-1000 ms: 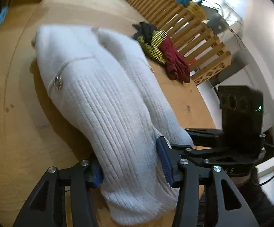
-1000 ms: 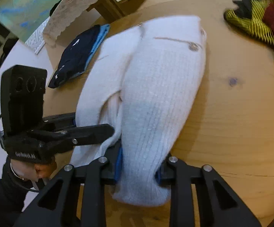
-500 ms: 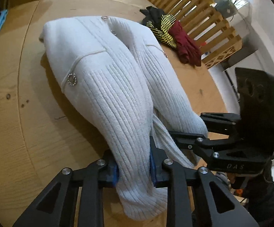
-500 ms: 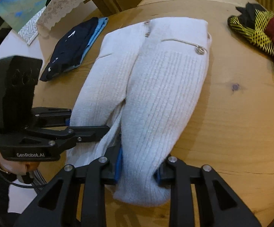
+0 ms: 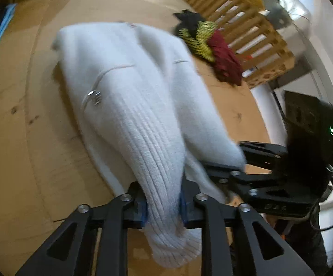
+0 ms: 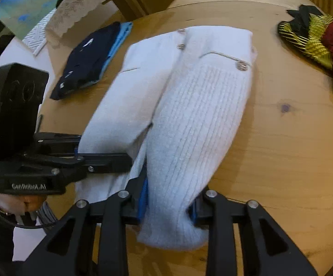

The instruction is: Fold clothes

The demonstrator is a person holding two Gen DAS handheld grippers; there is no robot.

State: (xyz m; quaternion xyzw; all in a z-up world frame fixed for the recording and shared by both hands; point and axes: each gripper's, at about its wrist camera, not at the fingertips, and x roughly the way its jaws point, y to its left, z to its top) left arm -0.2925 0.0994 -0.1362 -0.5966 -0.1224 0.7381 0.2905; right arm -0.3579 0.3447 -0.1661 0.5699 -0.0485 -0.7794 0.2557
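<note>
A white ribbed knit cardigan (image 5: 131, 92) lies lengthwise on the wooden table (image 5: 16, 161), its two halves side by side with the hem ends nearest me. My left gripper (image 5: 163, 203) has its blue pads pressed on the hem of the left half, and its jaws are opening slightly. The right gripper (image 6: 168, 207) clamps the right half's hem (image 6: 201, 103), and its jaws are also opening while the fabric fills the gap. Each gripper shows in the other's view: the right gripper (image 5: 221, 158) and the left gripper (image 6: 106, 149).
A heap of black, yellow and dark red clothes (image 6: 316, 41) lies at the far right of the table by a slatted wooden rail (image 5: 247, 23). Folded dark blue and light blue garments (image 6: 92, 62) sit at the far left. A person's hand (image 6: 23, 202) holds the left gripper.
The left jaws went from wide apart around the hem to pinched on it. The left view has shifted and the cardigan is now blurred. The right gripper has stayed on its hem.
</note>
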